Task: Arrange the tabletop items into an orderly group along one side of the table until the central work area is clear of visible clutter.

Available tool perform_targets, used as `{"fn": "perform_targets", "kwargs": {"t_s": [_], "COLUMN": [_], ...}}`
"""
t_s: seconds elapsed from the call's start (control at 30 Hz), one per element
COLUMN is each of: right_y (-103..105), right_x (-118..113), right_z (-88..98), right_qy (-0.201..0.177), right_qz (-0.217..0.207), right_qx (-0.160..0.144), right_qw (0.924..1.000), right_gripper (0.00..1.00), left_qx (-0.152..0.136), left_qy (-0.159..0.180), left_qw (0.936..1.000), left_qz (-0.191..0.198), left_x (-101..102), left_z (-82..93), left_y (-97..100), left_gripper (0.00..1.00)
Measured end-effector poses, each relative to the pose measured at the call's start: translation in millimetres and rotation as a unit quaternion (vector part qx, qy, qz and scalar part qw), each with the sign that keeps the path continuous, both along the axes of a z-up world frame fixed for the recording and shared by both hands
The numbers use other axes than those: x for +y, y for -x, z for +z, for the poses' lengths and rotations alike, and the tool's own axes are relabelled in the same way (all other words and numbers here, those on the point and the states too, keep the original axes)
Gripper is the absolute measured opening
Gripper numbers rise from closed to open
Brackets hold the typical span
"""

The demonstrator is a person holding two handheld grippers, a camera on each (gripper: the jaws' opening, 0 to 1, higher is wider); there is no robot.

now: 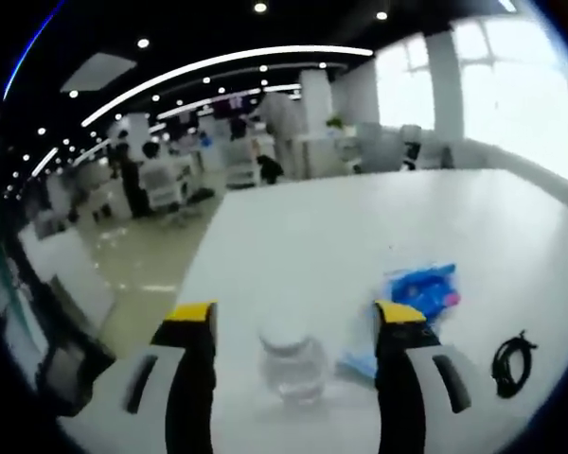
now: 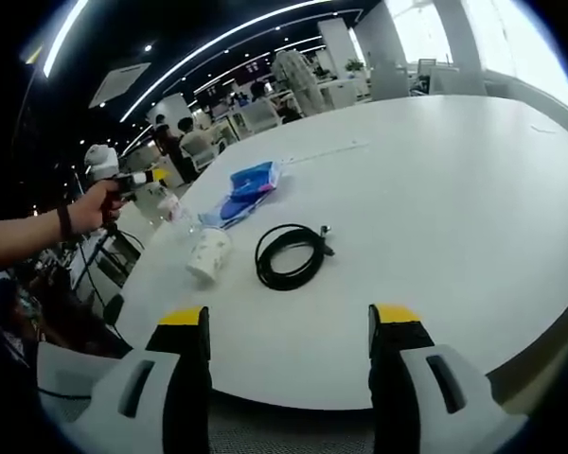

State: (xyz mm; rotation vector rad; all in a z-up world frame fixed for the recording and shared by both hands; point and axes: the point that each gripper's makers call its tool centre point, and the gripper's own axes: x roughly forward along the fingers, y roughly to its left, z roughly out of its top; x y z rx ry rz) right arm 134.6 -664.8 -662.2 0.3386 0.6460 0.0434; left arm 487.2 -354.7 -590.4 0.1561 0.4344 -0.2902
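My left gripper [image 1: 295,317] is open over the near edge of the white table [image 1: 360,227]. A small clear container [image 1: 292,364] stands blurred between its jaws, with a gap on both sides. A blue packet [image 1: 421,288] lies just beyond the right jaw, and a coiled black cable [image 1: 511,364] lies further right. My right gripper [image 2: 289,322] is open with nothing between its jaws, held off the table's edge. Ahead of it lie the black cable [image 2: 289,253], a paper cup [image 2: 208,255] on its side and the blue packet [image 2: 246,189]. A hand holds the left gripper [image 2: 147,180] next to the clear container [image 2: 168,206].
The round table [image 2: 454,189] stretches bare to the right and far side. Its edge [image 2: 293,402] curves close in front of my right gripper. Chairs [image 2: 114,255] stand below the left rim. Desks and people [image 1: 133,175] fill the office behind, and bright windows [image 1: 511,95] line the right.
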Motion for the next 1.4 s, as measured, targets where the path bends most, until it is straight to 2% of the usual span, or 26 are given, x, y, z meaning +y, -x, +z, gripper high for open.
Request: {"fn": "perform_targets", "kwargs": {"t_s": [0.07, 0.2, 0.4, 0.57, 0.7, 0.83, 0.97, 1.2, 1.27, 1.4], "right_y": [0, -1, 0, 0, 0, 0, 1, 2, 2, 3], "right_x": [0, 1, 3, 4, 5, 6, 8, 9, 9, 9], "right_z": [0.0, -0.2, -0.8, -1.8, -3.0, -3.7, -6.3, -7.3, -7.2, -8.1], "right_qy": [-0.001, -0.003, -0.004, -0.005, -0.005, -0.005, 0.000, 0.004, 0.005, 0.007], "right_qz": [0.000, 0.000, 0.004, 0.005, 0.007, 0.010, 0.018, 0.023, 0.023, 0.025], "right_qx": [0.000, 0.000, 0.001, 0.003, 0.005, 0.007, 0.013, 0.015, 0.015, 0.018], "right_qw": [1.0000, 1.0000, 1.0000, 1.0000, 1.0000, 0.9999, 0.9998, 0.9996, 0.9996, 0.9995], "right_gripper": [0.67, 0.67, 0.67, 0.67, 0.67, 0.67, 0.67, 0.67, 0.67, 0.67], "left_qx": [0.004, 0.030, 0.051, 0.081, 0.092, 0.098, 0.101, 0.104, 0.107, 0.112], "left_qy": [0.005, 0.009, 0.034, 0.048, 0.061, 0.056, 0.075, 0.073, 0.076, 0.087], "left_qw": [1.0000, 0.9995, 0.9981, 0.9954, 0.9935, 0.9930, 0.9915, 0.9911, 0.9906, 0.9888], "left_qz": [0.004, -0.008, -0.010, -0.020, -0.026, -0.035, -0.032, -0.038, -0.038, -0.047], "left_x": [3, -3, -11, -21, -29, -33, -31, -28, -29, -33], "left_z": [-0.5, -13.2, -22.8, -34.5, -36.5, -40.3, -38.2, -38.3, -41.4, -48.9], "left_y": [12.6, 44.0, 94.3, 125.0, 148.3, 158.3, 163.8, 177.7, 175.5, 190.7], "left_gripper": [0.69, 0.77, 0.78, 0.89, 0.90, 0.91, 0.93, 0.94, 0.94, 0.94]}}
